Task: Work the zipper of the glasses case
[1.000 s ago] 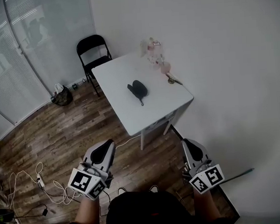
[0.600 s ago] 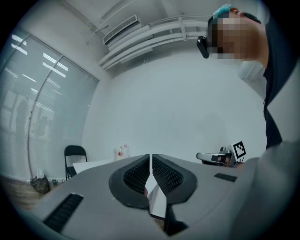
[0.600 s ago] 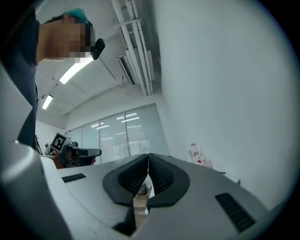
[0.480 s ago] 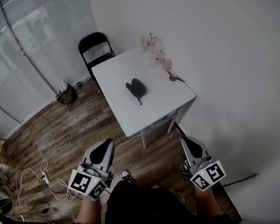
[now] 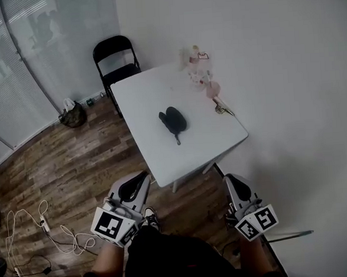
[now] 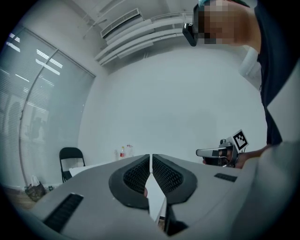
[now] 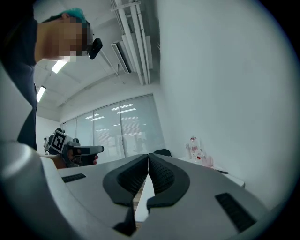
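Fingers (image 6: 138,176) together, glasses case (image 5: 173,119) on table (image 5: 147,101)

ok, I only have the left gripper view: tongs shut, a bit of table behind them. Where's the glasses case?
Observer: The head view shows the glasses case lying near the middle of the white table, with nothing touching it.
Operator: Zipped or open?
Observer: It's too small to tell. A dark strap trails from it toward the table's near edge.
Operator: And the other side?
Observer: The right gripper has its tongs shut, with nothing between them.
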